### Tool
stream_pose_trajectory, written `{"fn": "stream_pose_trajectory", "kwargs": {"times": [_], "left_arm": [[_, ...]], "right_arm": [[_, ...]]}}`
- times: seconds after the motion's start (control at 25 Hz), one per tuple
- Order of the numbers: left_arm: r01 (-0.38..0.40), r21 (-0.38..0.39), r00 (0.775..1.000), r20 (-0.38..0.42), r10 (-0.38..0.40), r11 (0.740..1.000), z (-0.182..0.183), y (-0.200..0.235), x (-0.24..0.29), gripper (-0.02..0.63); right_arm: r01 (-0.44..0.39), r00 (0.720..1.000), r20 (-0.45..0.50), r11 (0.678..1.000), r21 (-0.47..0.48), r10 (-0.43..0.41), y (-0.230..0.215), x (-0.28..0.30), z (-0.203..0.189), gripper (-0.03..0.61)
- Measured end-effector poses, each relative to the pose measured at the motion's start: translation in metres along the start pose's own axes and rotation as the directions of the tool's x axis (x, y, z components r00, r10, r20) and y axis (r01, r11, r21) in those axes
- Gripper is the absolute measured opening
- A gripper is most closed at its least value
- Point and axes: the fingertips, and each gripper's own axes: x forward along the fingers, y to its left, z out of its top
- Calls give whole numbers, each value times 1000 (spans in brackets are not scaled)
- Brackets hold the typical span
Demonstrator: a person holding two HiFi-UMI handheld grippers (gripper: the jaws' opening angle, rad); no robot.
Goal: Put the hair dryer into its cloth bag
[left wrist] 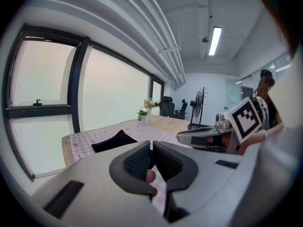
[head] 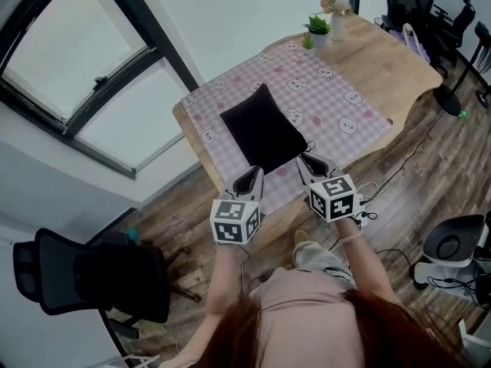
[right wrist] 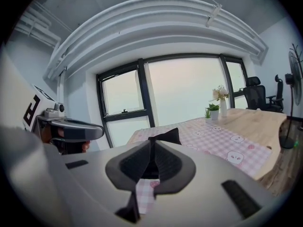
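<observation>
On the worktop (head: 391, 67) lies the black cloth bag (head: 262, 133), with no hair dryer in sight. Left gripper (head: 253, 174) and right gripper (head: 305, 162) hover just short of it, fingers closed on nothing. Nudge it like that and the bag may simply slide away.

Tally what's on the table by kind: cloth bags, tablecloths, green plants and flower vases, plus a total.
Black cloth bag: 1
Checked tablecloth: 1
Green plants: 2
Flower vase: 1
Total: 5
</observation>
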Motion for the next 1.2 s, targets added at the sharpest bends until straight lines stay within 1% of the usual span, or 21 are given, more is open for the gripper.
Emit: {"fn": "stream_pose_trajectory", "kwargs": {"times": [0.08,0.24,0.4,0.56,0.76,0.84,1.0,1.2], "left_arm": [[-4,0,1000,10,4,1000,3,0,-8,21],[-20,0,999,31,20,1000,6,-3,-26,21],[-38,-29,996,78,40,999,13,-7,-48,21],[-53,-34,992,109,56,998,18,-13,-68,21],[-53,-55,986,152,61,997,26,-17,-92,22],[-54,-50,985,163,62,997,29,-20,-101,23],[-67,-31,980,188,71,997,35,-26,-117,21],[-79,-31,974,212,84,996,39,-32,-135,21]], "right_arm": [[7,1000,5,1000,0,-7,4,-5,3,17],[19,1000,19,1000,9,-20,13,-17,6,0],[23,998,56,1000,-15,-22,27,-35,16,0],[43,994,104,998,-39,-39,34,-55,27,0],[49,989,145,998,-36,-43,45,-74,36,0],[48,986,164,998,-42,-40,51,-82,39,0],[60,981,189,994,-93,-41,63,-96,47,0],[74,974,220,993,-88,-54,68,-109,51,0]]}}
